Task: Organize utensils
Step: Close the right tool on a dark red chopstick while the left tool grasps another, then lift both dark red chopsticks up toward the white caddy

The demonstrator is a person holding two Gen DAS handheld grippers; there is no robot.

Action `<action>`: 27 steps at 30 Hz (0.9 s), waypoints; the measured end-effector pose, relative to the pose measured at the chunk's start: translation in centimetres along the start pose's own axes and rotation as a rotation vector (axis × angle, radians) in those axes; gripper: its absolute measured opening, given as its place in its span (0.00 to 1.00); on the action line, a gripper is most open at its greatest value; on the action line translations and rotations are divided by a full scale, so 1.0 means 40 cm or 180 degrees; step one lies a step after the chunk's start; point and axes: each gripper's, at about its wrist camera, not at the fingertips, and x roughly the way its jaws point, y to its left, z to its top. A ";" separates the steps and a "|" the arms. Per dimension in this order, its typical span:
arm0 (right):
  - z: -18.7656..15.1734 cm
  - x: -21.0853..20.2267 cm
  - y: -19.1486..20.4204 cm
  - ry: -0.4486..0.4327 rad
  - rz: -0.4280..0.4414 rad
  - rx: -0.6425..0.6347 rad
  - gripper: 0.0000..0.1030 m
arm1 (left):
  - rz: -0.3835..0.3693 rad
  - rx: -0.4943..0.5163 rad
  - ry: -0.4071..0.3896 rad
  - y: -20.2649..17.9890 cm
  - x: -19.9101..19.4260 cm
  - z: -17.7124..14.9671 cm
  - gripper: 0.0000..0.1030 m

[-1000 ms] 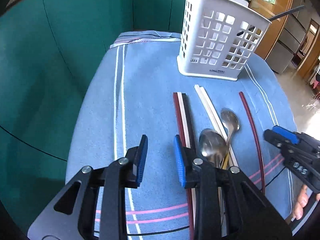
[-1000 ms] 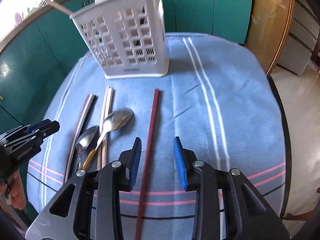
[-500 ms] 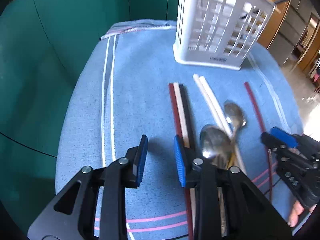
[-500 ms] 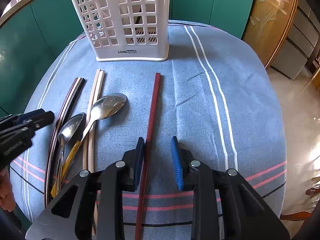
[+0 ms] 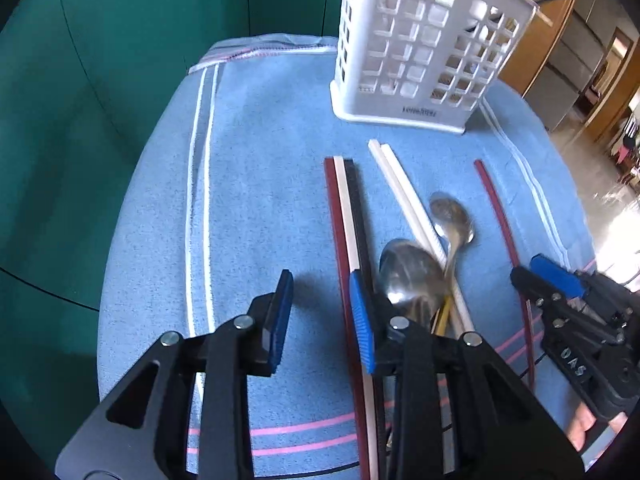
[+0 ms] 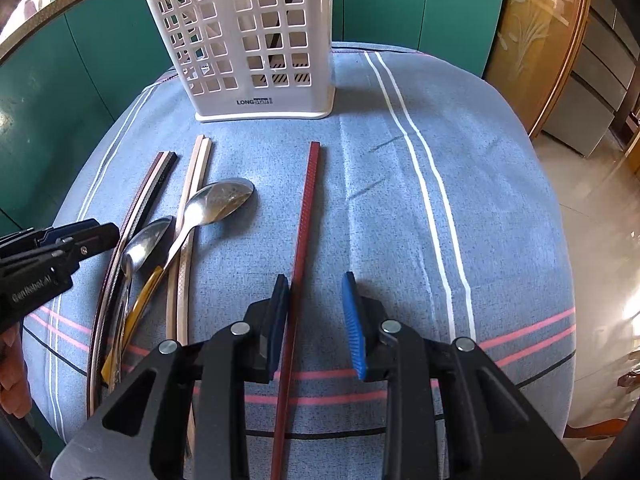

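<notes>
A white slotted caddy (image 5: 420,52) (image 6: 256,40) stands at the back of the blue cloth. In front of it lie a dark red, cream and black chopstick trio (image 5: 344,200), a cream pair (image 5: 400,188), two steel spoons (image 5: 412,272) (image 5: 454,220) and a single red chopstick (image 6: 306,216). My left gripper (image 5: 322,320) hovers over the cloth, its jaws opening with nothing gripped; the trio runs under its right finger. My right gripper (image 6: 316,320) is open astride the red chopstick, which lies beside the left pad, unpressed.
The striped blue cloth (image 6: 440,160) covers a rounded table that drops off at the left, right and near edges. Teal cabinets (image 5: 100,80) stand behind and to the left. A tiled floor and wooden furniture (image 6: 532,40) lie to the right. A hand shows under each gripper.
Both views now frame the caddy closer and higher. The right jaws have narrowed slightly around the red chopstick. The utensils lie where they were.
</notes>
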 end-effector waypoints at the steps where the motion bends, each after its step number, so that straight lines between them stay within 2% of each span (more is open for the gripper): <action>1: 0.000 0.000 0.000 0.0000 0.0001 -0.0002 0.27 | 0.0032 0.0019 -0.0013 -0.001 0.001 -0.001 0.30; 3: -0.001 -0.001 0.000 -0.0006 0.0006 -0.0001 0.27 | 0.0096 0.0018 -0.0010 0.002 0.004 0.001 0.32; 6: -0.006 -0.005 0.000 -0.0022 -0.0003 -0.0005 0.28 | 0.0066 -0.0025 0.0033 0.005 0.007 0.003 0.33; 12: -0.010 -0.007 0.005 -0.0028 -0.0029 0.0009 0.27 | 0.0236 0.0090 0.0021 -0.016 0.020 0.003 0.32; 13: -0.010 -0.008 0.004 -0.0022 -0.0034 0.0008 0.24 | 0.0252 0.0060 0.0024 -0.011 0.020 0.003 0.25; 14: -0.010 -0.010 0.001 -0.0004 -0.0061 0.0016 0.14 | 0.0284 0.0038 0.0027 -0.006 0.017 0.000 0.14; 15: -0.012 -0.011 -0.005 0.0023 -0.0053 0.0045 0.07 | 0.0294 0.0009 0.0039 0.002 0.015 -0.004 0.10; 17: -0.017 -0.017 -0.025 0.0103 0.0058 0.0131 0.06 | 0.0226 -0.0077 0.0088 0.028 0.011 -0.013 0.07; 20: -0.034 -0.030 -0.044 0.0293 0.0254 0.0207 0.06 | 0.0197 -0.0131 0.0177 0.054 -0.001 -0.033 0.06; 22: -0.045 -0.036 -0.041 0.0402 0.0379 0.0163 0.06 | 0.0077 -0.0163 0.0239 0.069 -0.008 -0.042 0.06; 24: -0.038 -0.039 -0.036 0.0418 0.0286 0.0091 0.08 | 0.0054 -0.0201 0.0274 0.084 -0.002 -0.029 0.11; 25: -0.029 -0.037 -0.034 0.0412 0.0241 0.0073 0.13 | 0.0106 -0.0198 0.0283 0.084 0.004 -0.019 0.16; 27: 0.001 -0.030 -0.033 0.0386 0.0159 0.0065 0.14 | 0.0167 -0.0155 0.0289 0.079 0.015 0.003 0.17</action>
